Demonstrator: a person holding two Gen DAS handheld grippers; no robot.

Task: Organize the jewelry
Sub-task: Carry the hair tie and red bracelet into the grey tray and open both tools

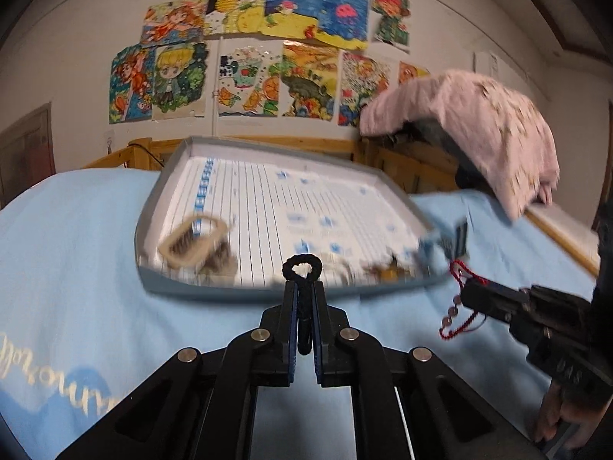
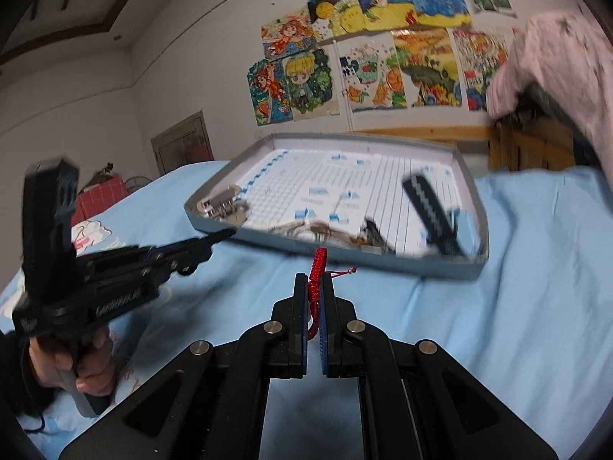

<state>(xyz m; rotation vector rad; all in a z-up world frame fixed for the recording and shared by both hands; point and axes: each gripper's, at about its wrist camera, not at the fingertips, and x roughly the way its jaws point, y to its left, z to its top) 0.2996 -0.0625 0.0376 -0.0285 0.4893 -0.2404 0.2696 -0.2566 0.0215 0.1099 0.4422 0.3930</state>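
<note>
A grey shallow tray (image 1: 184, 287) (image 2: 406, 262) lined with ruled paper lies on a light blue bedsheet. My left gripper (image 1: 304, 287) is shut on a black hair tie (image 1: 302, 266), whose loop sticks out past the fingertips just before the tray's near rim. My right gripper (image 2: 316, 280) is shut on a red braided bracelet (image 2: 317, 264), also just before the rim. The red bracelet with beads also shows hanging from the right gripper in the left wrist view (image 1: 456, 306). In the tray lie a beige hair claw (image 1: 195, 245) (image 2: 222, 203), a dark barrette (image 2: 433, 214) and small gold pieces (image 1: 387, 270).
The blue bedsheet (image 1: 76, 253) covers the bed around the tray. A wooden bed frame (image 1: 402, 161) runs behind it. A pink cloth (image 1: 490, 130) hangs over something at the back right. Children's drawings (image 1: 268, 46) cover the wall.
</note>
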